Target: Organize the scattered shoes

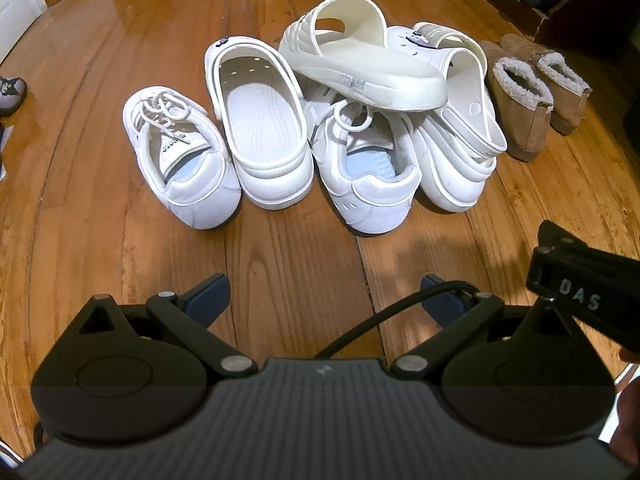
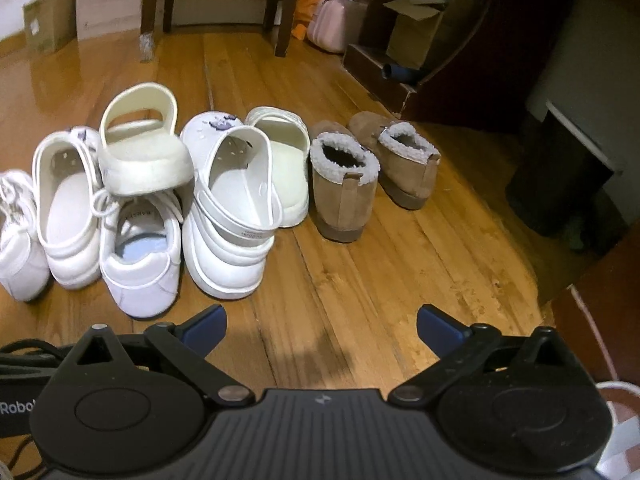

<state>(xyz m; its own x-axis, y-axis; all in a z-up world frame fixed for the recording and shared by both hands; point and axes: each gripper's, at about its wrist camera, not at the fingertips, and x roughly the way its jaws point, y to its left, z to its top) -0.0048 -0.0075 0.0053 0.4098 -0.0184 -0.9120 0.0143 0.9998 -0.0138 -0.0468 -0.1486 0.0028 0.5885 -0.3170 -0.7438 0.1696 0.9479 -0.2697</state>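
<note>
Left wrist view: the left tool [image 1: 326,294] hangs over bare wooden floor [image 1: 300,256], its blue-tipped fingers [image 1: 210,292] wide apart and empty. Just beyond lies a heap of white shoes. A laced sneaker [image 1: 182,160] sits far left, its heel toward the camera, with a smooth perforated clog [image 1: 260,128] touching its right side. A second sneaker [image 1: 368,176] stands right of that, its toe hidden under a cream ribbed slide [image 1: 360,68] that lies tilted on top of the pile. A second clog [image 1: 456,140] leans at the right, its heel strap folded over; behind it a further cream slide [image 1: 444,34] is mostly hidden. Two tan suede boots [image 1: 532,92] with fleecy collars stand side by side at far right, apart from the pile. A black part marked "DAS" [image 1: 584,296] pokes in at the right edge; it looks like the other gripper, though most of it is cut off.

Right wrist view: the right tool [image 2: 320,330] also has its fingers spread with nothing between them. Here the leftmost sneaker [image 2: 20,236] is cut off by the frame edge, while the hidden slide [image 2: 286,168] shows its full footbed. Only this view shows chair legs [image 2: 284,8], a cardboard box [image 2: 48,20] and a pink bag [image 2: 336,20] at the far wall; the dark furniture at right is hard to make out.
</note>
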